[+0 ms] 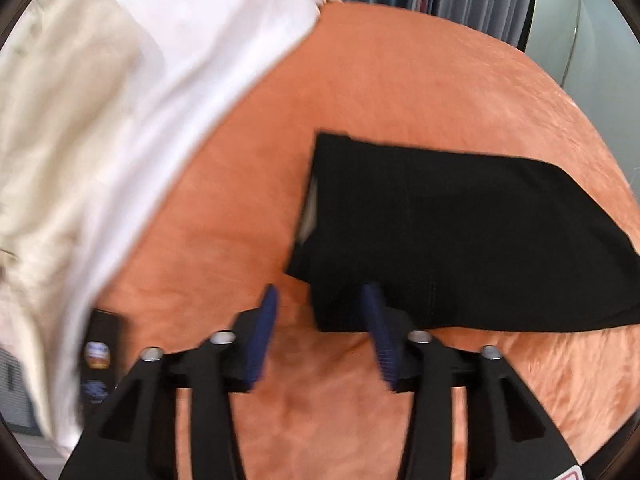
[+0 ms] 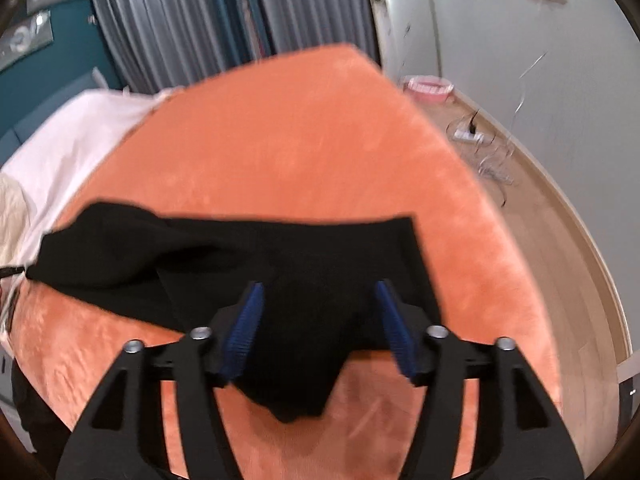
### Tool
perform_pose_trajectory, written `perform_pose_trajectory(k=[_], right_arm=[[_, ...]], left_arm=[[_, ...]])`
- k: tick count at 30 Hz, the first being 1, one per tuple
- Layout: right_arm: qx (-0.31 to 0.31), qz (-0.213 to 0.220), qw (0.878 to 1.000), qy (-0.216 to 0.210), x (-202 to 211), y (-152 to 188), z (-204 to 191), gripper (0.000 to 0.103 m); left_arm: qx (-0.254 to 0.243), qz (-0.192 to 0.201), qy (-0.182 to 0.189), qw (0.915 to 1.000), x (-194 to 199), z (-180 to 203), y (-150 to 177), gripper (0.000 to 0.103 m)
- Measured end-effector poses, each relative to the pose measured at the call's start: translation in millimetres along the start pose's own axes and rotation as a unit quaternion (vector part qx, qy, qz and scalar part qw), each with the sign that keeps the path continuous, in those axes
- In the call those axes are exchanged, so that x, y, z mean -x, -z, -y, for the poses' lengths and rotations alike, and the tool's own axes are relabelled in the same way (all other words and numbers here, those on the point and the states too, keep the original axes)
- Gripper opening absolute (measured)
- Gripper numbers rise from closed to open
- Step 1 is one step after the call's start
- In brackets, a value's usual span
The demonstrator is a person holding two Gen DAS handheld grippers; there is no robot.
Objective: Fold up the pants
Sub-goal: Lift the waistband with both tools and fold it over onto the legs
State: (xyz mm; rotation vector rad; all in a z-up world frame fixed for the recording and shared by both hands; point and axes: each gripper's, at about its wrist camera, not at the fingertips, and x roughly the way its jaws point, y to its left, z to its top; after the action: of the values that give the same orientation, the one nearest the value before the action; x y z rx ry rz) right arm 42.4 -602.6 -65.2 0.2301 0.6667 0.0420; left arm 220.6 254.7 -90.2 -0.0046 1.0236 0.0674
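Note:
The black pants (image 1: 460,232) lie folded on the orange blanket (image 1: 360,92), right of centre in the left wrist view. My left gripper (image 1: 320,300) stands open over their near left corner. That corner reaches in beside the right blue pad (image 1: 376,312), and the left pad is over bare blanket. In the right wrist view the pants (image 2: 224,248) stretch across the blanket (image 2: 300,140). My right gripper (image 2: 320,296) is open, and a black fold runs between its pads toward the camera without being pinched.
A white sheet (image 1: 192,60) and a cream cloth (image 1: 60,120) cover the left side. A small dark box (image 1: 100,356) lies beside them. Right of the bed edge is wooden floor (image 2: 560,240) with a power strip (image 2: 468,134), cables and a pink basket (image 2: 428,88). Grey curtains (image 2: 180,20) hang behind.

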Motion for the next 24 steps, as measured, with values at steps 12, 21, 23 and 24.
perform_pose_trajectory(k=[12, 21, 23, 24], right_arm=[[-0.005, -0.100, 0.995, -0.004, -66.7, 2.7, -1.8, 0.031], [0.303, 0.167, 0.932, 0.108, 50.0, -31.3, -80.0, 0.027], [0.332, 0.083, 0.925, 0.166, 12.7, 3.0, -54.9, 0.061], [0.336, 0.050, 0.922, 0.184, 0.0, 19.7, -41.5, 0.061]], left_arm=[[-0.017, 0.055, 0.093, 0.9940, 69.2, 124.6, 14.9, 0.068], [-0.054, 0.036, 0.128, 0.9896, 51.3, 209.2, 33.9, 0.068], [-0.059, 0.027, 0.136, 0.9886, 46.0, 214.5, 42.5, 0.068], [-0.061, 0.022, 0.136, 0.9885, 43.5, 216.2, 47.8, 0.068]])
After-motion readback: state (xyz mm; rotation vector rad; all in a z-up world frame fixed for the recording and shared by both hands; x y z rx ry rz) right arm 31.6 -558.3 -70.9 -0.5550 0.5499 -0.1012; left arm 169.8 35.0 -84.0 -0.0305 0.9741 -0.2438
